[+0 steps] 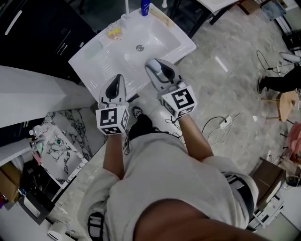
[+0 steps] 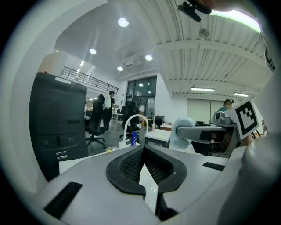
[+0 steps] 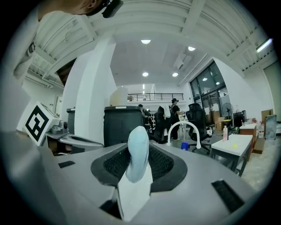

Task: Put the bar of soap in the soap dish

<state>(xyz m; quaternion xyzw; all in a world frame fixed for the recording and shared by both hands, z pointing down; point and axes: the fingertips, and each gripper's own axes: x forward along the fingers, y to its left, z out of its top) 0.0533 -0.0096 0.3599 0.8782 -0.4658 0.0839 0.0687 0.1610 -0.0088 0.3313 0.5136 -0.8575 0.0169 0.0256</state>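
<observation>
A pale blue bar of soap [image 3: 137, 158] stands on edge between the black pads of my right gripper [image 3: 139, 145], which is shut on it. In the head view that gripper [image 1: 154, 65] hovers over the front rim of the white sink [image 1: 175, 52]. My left gripper [image 1: 117, 78] is beside it at the sink's front left, shut with nothing between its pads [image 2: 131, 165]. From the left gripper view the soap [image 2: 181, 132] shows at the right gripper's tip. A pale green rectangular dish [image 1: 92, 50] lies on the sink's left corner, apart from both grippers.
A curved white faucet [image 3: 186, 132] and a blue bottle [image 1: 145, 7] stand at the sink's back. A clear cup with something yellow [image 1: 114, 32] sits at the back left. Black cabinets [image 1: 37, 28] stand left of the sink; cables [image 1: 221, 129] lie on the floor.
</observation>
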